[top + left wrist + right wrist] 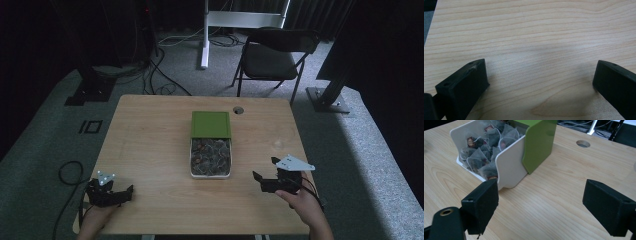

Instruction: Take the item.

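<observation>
Wooden table (150, 140) – white box (210, 173) of tea bags (210, 156) mid-table, green lid (210, 123) slid far. Left gripper (131, 191) near-left, right gripper (265, 171) near-right – jaws spread, empty.

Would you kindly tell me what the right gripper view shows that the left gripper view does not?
Right gripper view: a white box of tea bags with its green lid slid back, and a round hole in the table. Left gripper view: bare wood grain between its jaws. Both: the wooden table and a pair of black jaws set wide apart, holding nothing.
</observation>
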{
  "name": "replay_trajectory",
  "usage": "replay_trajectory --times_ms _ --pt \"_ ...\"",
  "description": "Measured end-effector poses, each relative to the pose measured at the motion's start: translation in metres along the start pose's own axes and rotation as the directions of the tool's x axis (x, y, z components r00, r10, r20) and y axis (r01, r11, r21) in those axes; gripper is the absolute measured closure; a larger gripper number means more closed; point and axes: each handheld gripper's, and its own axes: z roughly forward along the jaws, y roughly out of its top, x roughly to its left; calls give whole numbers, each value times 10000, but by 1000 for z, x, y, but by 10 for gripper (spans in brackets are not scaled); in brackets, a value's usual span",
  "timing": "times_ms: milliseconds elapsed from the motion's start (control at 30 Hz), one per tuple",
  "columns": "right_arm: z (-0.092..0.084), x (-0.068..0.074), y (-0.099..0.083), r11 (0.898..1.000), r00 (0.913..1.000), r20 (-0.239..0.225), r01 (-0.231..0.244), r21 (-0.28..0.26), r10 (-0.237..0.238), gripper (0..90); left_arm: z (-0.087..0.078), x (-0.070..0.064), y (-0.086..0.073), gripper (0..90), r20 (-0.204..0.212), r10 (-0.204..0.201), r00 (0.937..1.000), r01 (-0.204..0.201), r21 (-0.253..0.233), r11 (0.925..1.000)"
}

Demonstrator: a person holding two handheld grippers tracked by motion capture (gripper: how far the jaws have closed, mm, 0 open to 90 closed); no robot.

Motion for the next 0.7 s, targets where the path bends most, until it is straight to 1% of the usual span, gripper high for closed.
replay_trajectory --times_ms 400,567,700 --pt "7 11 14 9996 9990 -381 206 -208 -214 138 0 0 0 2 1 -1 10000 1 2 10000" --pt "12 17 18 9991 9977 -553 370 -190 -380 138 0 0 0 2 0 -1 10000 1 -1 10000" --pt "16 20 21 9991 9972 -640 363 -208 -375 138 0 0 0 2 2 0 10000 0 11 10000"
